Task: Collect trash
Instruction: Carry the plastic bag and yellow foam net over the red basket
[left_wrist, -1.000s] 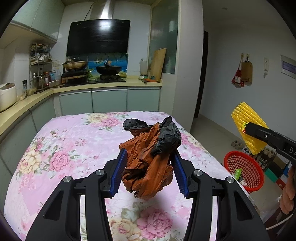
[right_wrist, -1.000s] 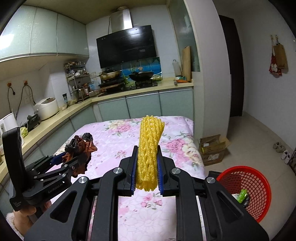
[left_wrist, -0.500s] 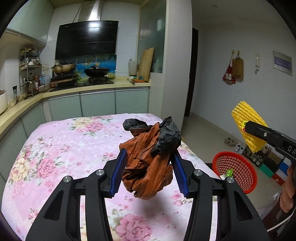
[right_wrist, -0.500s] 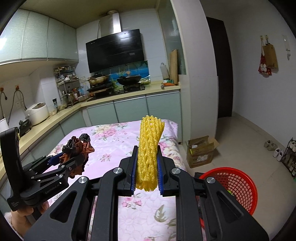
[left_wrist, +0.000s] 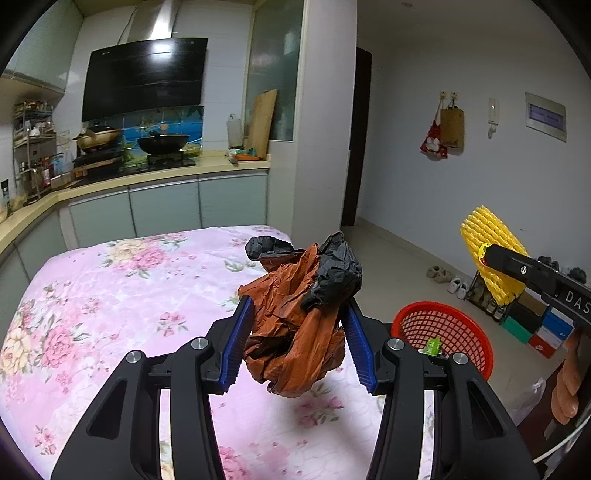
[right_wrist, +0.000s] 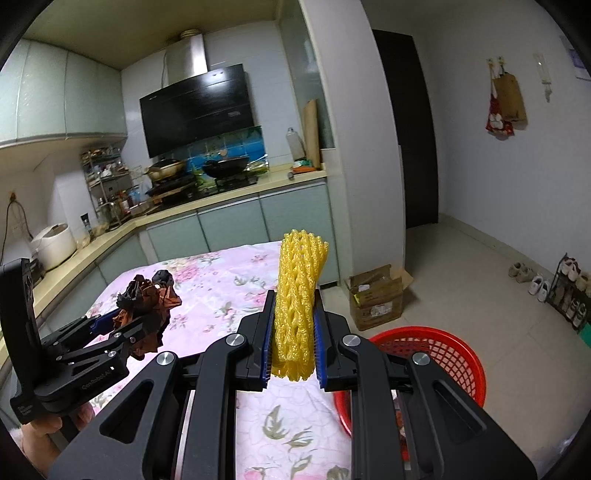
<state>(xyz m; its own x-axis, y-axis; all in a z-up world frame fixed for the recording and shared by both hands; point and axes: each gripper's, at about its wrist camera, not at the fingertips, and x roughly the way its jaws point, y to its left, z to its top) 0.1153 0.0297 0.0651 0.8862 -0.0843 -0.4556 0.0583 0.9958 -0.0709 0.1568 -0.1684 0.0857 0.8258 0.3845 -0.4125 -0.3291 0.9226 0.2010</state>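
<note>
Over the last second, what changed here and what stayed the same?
Both grippers swung right, from over the flowered table toward the red basket, which now looks nearer in both views. Unchanged: left gripper stays shut on the crumpled bags, right gripper on the yellow foam net.

Cardboard box (right_wrist: 376, 297) beside floral tablecloth (left_wrist: 122, 295).

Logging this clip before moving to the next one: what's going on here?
A person is clearing trash off a flowered table, one gripper in each hand. The left gripper is shut on a crumpled orange and black plastic bag, held above the tabletop. The right gripper is shut on a yellow foam fruit net. A red basket sits on the floor beside the table with something small and green in it. Neither piece has been dropped in yet.
</note>
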